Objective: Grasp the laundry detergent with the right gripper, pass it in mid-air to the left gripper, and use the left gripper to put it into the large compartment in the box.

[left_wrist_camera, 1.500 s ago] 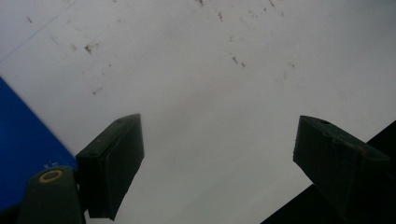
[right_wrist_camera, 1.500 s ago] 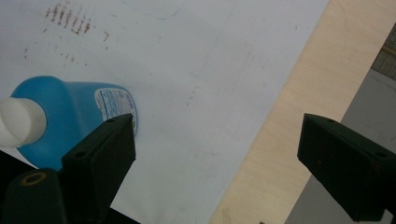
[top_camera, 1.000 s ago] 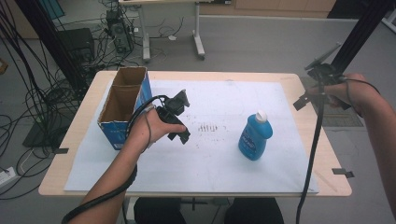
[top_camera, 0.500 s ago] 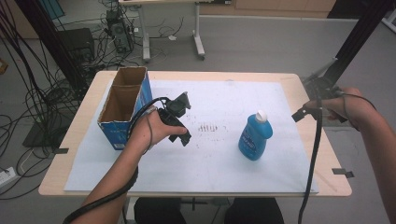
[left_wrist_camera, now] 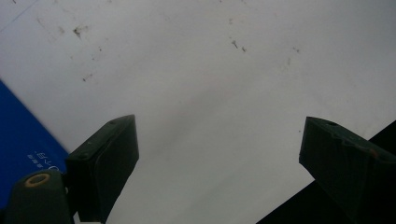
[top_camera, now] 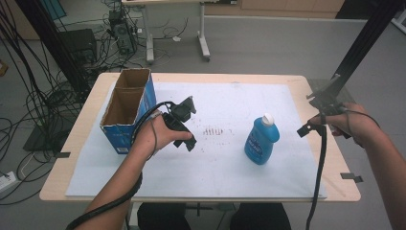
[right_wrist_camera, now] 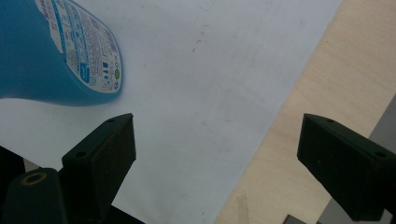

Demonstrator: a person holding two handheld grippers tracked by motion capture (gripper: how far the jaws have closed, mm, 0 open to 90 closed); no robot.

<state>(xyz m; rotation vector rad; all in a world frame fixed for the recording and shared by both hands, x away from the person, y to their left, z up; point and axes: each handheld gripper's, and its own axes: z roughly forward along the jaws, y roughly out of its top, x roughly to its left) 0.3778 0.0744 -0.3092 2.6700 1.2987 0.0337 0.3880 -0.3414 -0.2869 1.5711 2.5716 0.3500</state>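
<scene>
- Grey floor surrounds a light wooden table, with tangled cables and black stands at the left and a second desk's legs farther back.
- White paper sheet covers most of the tabletop; faint brown marks speckle its middle.
- Blue bottle with a white cap stands upright on the sheet, right of centre. Neither tool touches it.
- Open cardboard box with blue outer walls sits at the left part of the table, on the sheet's left edge. It has two compartments, both showing bare brown insides.
- Left hand comes in from the bottom of the high view and holds the left gripper just right of the box, over the sheet.
- In the left gripper view, its two black jaws stand wide apart with nothing between them, only white paper beneath; a corner of the box's blue wall shows at the lower left.
- Right hand holds the right gripper at the table's right edge, well apart from the bottle. A black cable hangs down from it.
- In the right gripper view, its jaws are also spread wide and empty. The bottle's base and printed label lie ahead at the upper left, and the sheet's edge meets bare wood to the right.
</scene>
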